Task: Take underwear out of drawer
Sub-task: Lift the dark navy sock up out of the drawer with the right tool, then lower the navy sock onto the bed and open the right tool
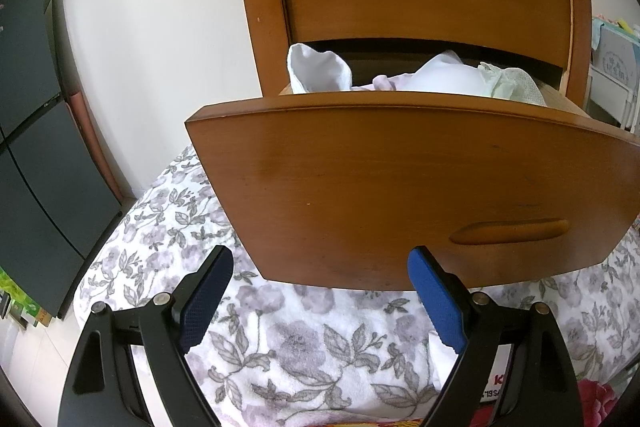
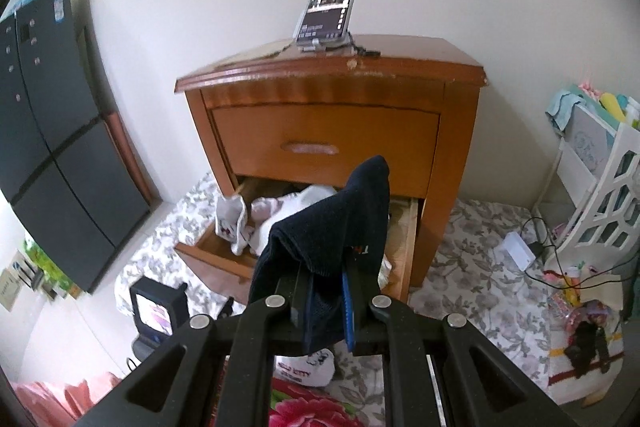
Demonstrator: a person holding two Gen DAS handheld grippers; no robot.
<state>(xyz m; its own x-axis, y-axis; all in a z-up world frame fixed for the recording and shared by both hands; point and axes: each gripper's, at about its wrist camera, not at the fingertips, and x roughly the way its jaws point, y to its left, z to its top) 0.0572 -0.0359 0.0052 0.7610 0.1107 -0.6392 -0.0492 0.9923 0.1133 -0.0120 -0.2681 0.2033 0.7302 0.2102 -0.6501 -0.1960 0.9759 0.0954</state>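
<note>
Underwear (image 2: 332, 223), a dark garment, hangs clamped in the right claw (image 2: 324, 291) above the open drawer (image 2: 208, 247): extraction largely done. Left claw (image 1: 320, 299) gapes empty before the drawer front. White garments (image 1: 432, 77) remain inside the drawer.

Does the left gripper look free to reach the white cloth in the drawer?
Probably yes: the left gripper is open and empty, the drawer is pulled out, and the white cloth sticks up above its front.

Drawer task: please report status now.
Right gripper shut on dark underwear, lifted above open drawer. Left gripper open, empty. Nothing blocking.
</note>
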